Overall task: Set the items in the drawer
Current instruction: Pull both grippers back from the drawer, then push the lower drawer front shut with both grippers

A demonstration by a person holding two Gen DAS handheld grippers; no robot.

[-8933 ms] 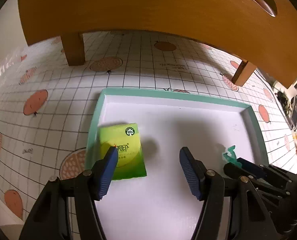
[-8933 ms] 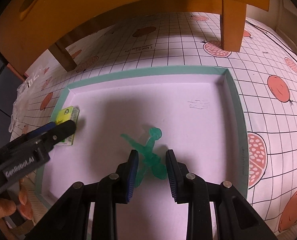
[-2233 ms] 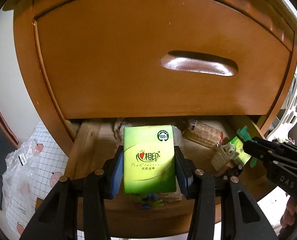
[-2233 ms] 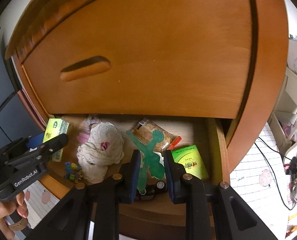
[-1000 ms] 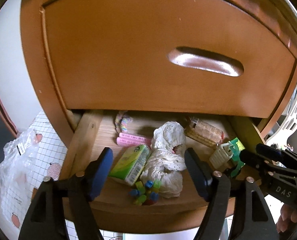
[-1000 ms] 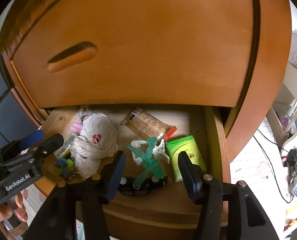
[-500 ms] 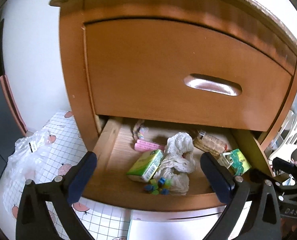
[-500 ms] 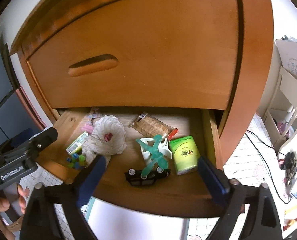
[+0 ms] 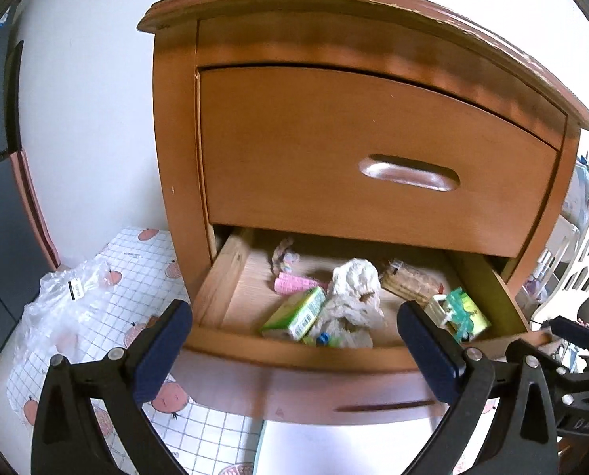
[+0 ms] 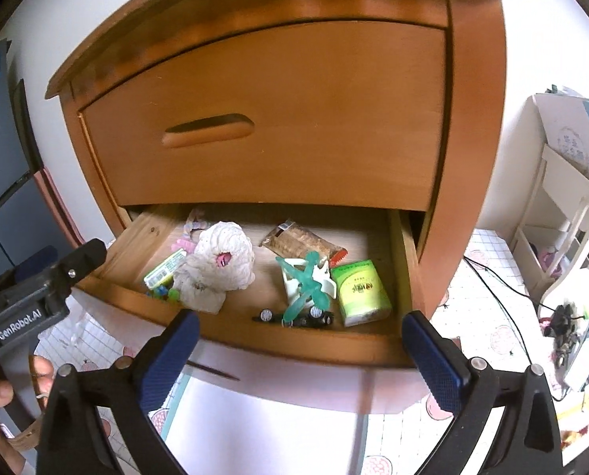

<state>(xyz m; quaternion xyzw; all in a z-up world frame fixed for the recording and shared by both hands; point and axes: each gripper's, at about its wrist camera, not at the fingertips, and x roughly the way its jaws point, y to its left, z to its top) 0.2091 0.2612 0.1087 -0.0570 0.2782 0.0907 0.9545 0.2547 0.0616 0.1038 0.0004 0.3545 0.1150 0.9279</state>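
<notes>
both grippers are empty, fingers spread wide apart. the left gripper [image 9: 294, 350] hangs in front of the open lower drawer [image 9: 306, 356], nothing between its fingers; the right gripper [image 10: 300, 352] is the same, its jaws just finishing their opening, clear of everything.

the task's things lie inside the drawer. the green tissue pack [image 9: 296, 312] rests tilted near the front left, leaning against a crumpled white lace cloth [image 9: 353, 289]. the green plastic figure [image 10: 308, 283] lies across a white clip [image 10: 294, 277], just beside a second green tissue pack [image 10: 359, 291] at the right wall. a small black toy car [image 10: 294, 316] sits close to the front edge, a wrapped snack bar [image 10: 302, 243] further back, pink hair rollers [image 9: 294, 283] behind the tilted pack, and small coloured beads [image 10: 161, 293] near the front left.

judging from this, the placing looks done and closing may be what remains. the risks: the cloth heap and the propped-up pack stand high, so they could catch under the closed upper drawer [image 9: 373, 158] when the lower one is pushed in. a lopsided push could jam it in the nightstand [image 9: 175, 158]. the wide fingers could also clip the drawer front.
</notes>
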